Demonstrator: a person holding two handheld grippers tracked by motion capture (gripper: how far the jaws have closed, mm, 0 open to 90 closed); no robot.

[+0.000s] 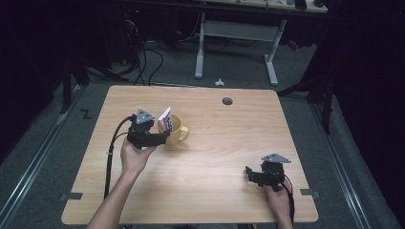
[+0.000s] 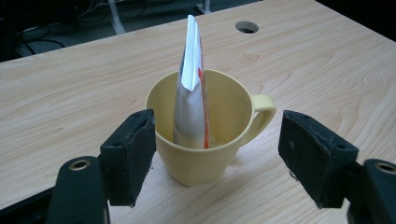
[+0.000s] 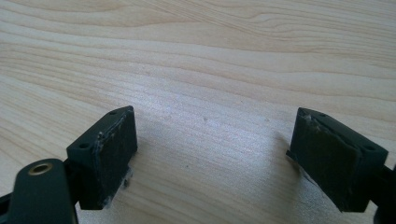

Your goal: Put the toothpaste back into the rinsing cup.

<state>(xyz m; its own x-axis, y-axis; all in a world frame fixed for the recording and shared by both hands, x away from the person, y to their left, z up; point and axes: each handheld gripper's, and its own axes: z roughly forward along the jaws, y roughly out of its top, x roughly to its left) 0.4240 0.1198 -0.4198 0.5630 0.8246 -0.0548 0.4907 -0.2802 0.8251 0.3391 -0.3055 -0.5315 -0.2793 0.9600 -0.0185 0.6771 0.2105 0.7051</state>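
**Hand-held grippers and forearms: appearance**

Left gripper: matte black body, topped by a grey three-cornered plate with dark holes; a black cable trails from its rear, bound by a pale tie. In the left gripper view each jaw is a black arm with a brass-ringed hole, ending in a blocky black pad with small screw recesses. Right gripper: same black build, grey plate, black cable. In the right gripper view its pads show scuffed, whitish-worn faces. Both forearms are bare; no sleeves are visible.
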